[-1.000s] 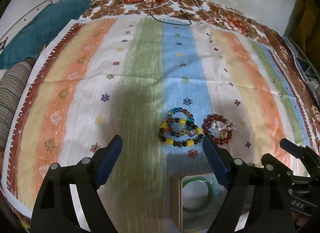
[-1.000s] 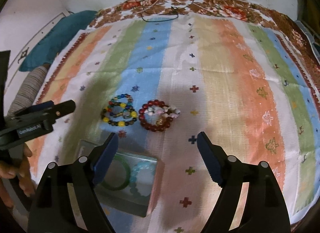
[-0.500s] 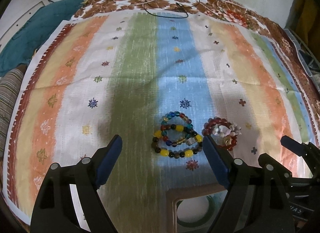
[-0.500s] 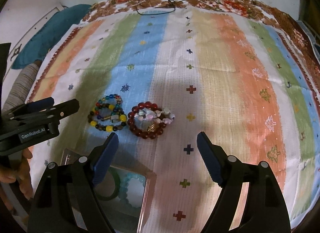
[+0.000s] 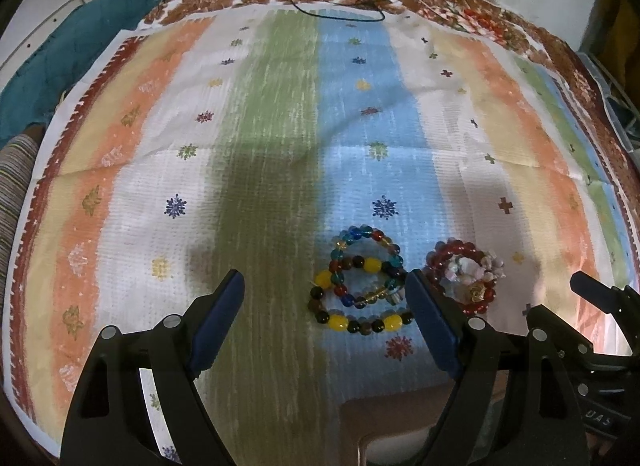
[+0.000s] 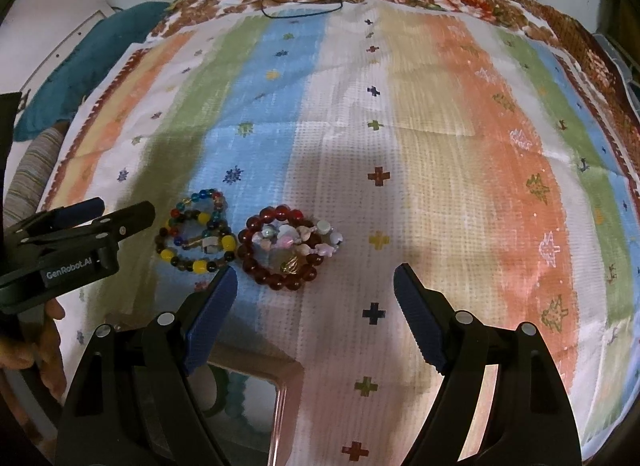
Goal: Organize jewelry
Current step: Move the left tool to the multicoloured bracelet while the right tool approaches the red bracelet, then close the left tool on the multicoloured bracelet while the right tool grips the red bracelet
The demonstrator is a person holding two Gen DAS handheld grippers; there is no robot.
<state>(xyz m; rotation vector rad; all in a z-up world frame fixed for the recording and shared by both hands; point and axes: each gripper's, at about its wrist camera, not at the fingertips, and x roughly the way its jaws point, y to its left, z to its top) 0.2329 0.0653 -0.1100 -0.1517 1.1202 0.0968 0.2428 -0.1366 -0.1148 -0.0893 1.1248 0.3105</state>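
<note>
1. While the striped cloth fills most of both views, a box sits at the bottom edge; green and pale-blue bangles already lie inside.
2. Left gripper and right gripper both stand spread, holding nothing.
3. Lower centre, the multicoloured bead bracelets and red bead bracelets lie side by side on the cloth; these seem left to store, so roughly half done.

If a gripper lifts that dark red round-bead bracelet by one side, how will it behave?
The dark red round-bead bracelet would probably sag, being separate strung beads. Its glossy beads may slip between flat pads. The pale shell-like bead strand lying across it might drag along; whether they are joined is unclear.
</note>
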